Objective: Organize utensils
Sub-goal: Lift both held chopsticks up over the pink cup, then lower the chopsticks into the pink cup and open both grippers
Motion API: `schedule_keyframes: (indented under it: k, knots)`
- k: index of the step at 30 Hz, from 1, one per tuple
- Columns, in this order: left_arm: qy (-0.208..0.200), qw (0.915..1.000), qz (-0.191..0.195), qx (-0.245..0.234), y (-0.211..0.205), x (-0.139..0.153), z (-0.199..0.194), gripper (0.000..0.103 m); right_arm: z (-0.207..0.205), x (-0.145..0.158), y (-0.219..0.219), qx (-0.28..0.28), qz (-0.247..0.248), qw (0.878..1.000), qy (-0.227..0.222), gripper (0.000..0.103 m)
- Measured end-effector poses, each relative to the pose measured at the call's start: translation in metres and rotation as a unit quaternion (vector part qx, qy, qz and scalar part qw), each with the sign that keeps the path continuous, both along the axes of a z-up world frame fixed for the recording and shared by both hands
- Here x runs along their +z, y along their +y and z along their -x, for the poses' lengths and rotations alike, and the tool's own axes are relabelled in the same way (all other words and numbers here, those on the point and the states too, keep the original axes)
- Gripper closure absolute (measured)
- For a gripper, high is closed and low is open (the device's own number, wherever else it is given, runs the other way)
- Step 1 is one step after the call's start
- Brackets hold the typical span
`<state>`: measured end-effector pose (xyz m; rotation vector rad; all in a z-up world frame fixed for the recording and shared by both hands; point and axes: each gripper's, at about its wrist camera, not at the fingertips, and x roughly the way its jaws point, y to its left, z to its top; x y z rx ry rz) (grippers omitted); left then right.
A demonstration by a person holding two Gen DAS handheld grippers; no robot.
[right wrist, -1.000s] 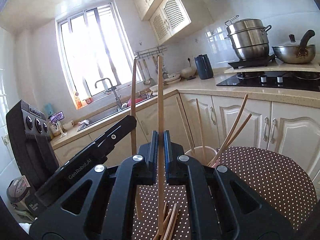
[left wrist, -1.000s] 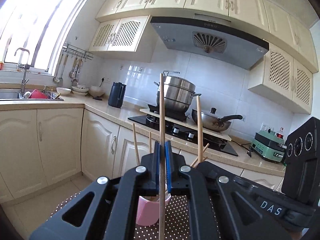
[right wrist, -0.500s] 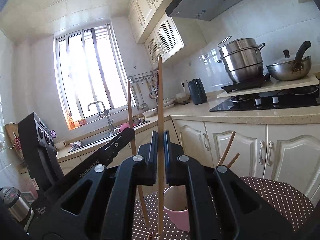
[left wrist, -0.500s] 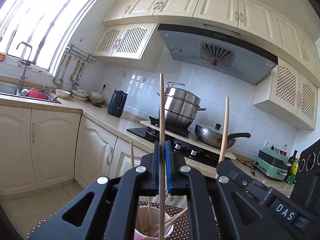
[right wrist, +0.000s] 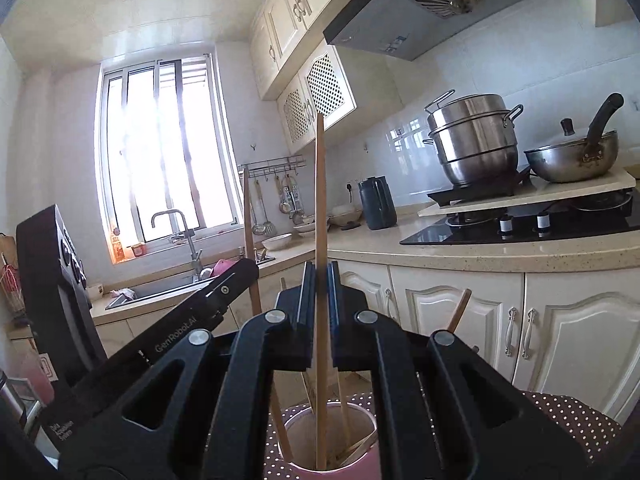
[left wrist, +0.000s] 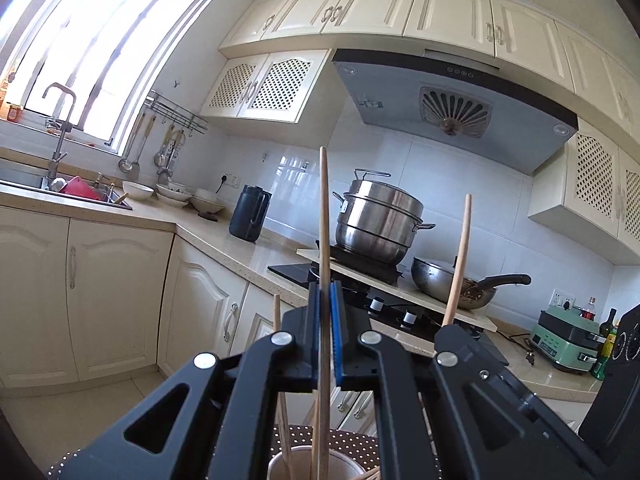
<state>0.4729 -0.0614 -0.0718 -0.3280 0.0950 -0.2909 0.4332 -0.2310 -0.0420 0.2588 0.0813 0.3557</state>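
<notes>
Pink cup [right wrist: 362, 465] base cut off, contents partly hidden. Left gripper [left wrist: 325, 320], right gripper [right wrist: 320, 300]: each clamped on one upright chopstick [left wrist: 325, 220] [right wrist: 319, 200], cup at 6 o'clock.

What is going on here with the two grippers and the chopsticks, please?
A person is sorting chopsticks into a pink cup on a dotted tablecloth. The left gripper is shut on one upright chopstick, and the right gripper is shut on another chopstick. Both sticks reach down into the cup, which already holds several others. Neither has been let go yet.
</notes>
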Motion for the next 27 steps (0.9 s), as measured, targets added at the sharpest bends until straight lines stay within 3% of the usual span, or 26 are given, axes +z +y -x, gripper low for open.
schedule_keyframes:
  k: [10, 27]
  knots:
    - [0.023, 0.9993, -0.029, -0.002, -0.001, -0.02, -0.006, 0.097, -0.004, -0.014, 0.001, 0.016, 0.011, 1.0, 0.016, 0.097]
    - [0.058, 0.995, -0.078, -0.024, 0.005, -0.045, 0.039, 0.097, 0.026, -0.035, 0.013, 0.03, 0.038, 0.997, 0.058, 0.097]
